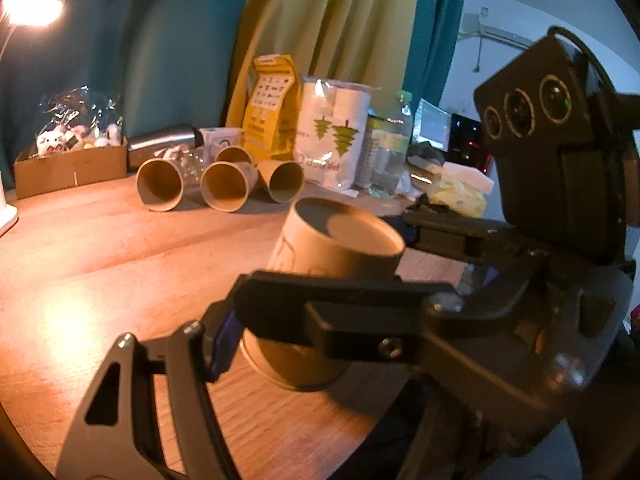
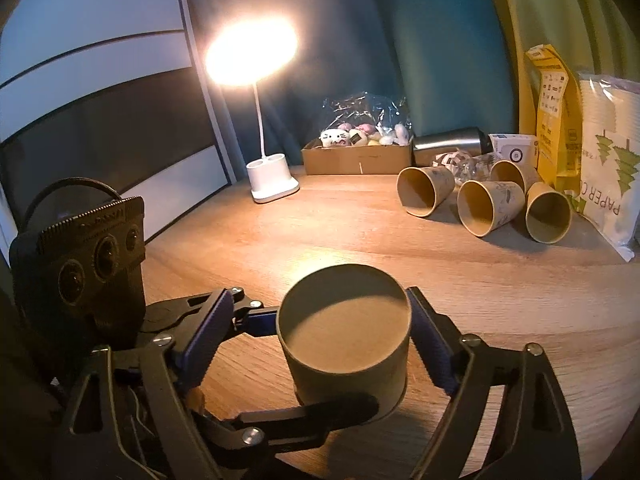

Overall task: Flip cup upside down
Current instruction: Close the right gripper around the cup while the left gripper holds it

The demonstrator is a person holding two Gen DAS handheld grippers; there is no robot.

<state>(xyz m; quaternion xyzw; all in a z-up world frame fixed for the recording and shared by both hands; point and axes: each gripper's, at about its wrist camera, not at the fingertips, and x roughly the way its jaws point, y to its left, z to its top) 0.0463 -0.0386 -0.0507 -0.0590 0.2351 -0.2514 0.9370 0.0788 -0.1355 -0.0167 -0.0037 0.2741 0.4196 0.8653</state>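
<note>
A brown paper cup (image 2: 344, 332) stands upside down on the wooden table (image 2: 360, 240), its flat base up. It also shows in the left wrist view (image 1: 320, 280). My right gripper (image 2: 320, 332) is open, with its blue-padded fingers (image 2: 432, 344) on either side of the cup, the right pad close to the wall and the left one apart. My left gripper (image 2: 308, 364) comes in from the left, and its black fingers (image 2: 304, 416) sit against the cup's front and back near the rim. In the left wrist view the right gripper's fingers (image 1: 340, 300) cross in front of the cup.
Several paper cups (image 2: 484, 200) lie on their sides at the back right. Behind them are a steel flask (image 2: 448, 144), a yellow bag (image 2: 554, 120) and a paper-cup pack (image 2: 608, 160). A lit desk lamp (image 2: 268, 176) and a cardboard box (image 2: 356, 156) stand at the back.
</note>
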